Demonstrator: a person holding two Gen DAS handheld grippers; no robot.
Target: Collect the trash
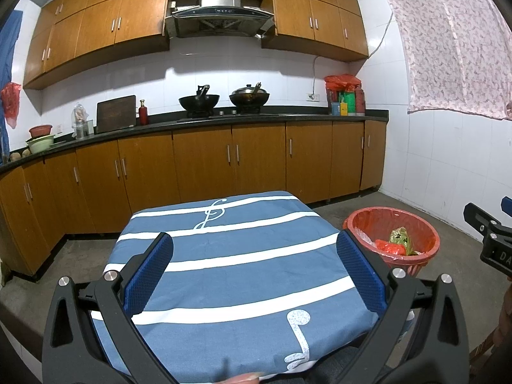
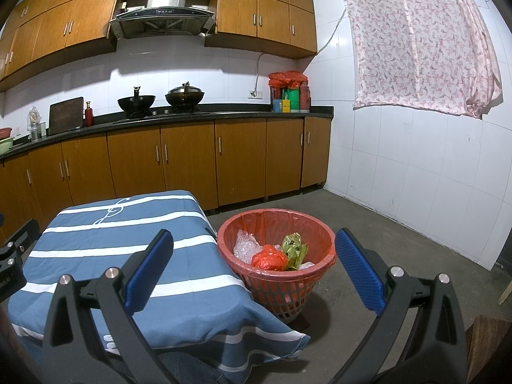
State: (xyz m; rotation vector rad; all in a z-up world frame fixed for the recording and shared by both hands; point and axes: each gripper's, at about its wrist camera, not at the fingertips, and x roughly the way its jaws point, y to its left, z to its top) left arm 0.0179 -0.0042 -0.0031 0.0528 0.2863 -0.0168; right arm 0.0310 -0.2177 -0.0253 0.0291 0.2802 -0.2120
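Left gripper (image 1: 254, 268) above the blue striped tablecloth (image 1: 224, 249) on the table, fingers (image 1: 150, 275) spread wide, nothing between. Right gripper (image 2: 254, 265) likewise wide apart and empty, facing the red bin (image 2: 276, 256) on the floor beside the table's right edge. Inside: red bag (image 2: 268, 257), green wrapper (image 2: 294, 246), clear plastic (image 2: 244, 246).

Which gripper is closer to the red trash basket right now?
Right. The right gripper hangs open just over the trash basket; the left gripper hangs open over the striped table, basket off to its right.
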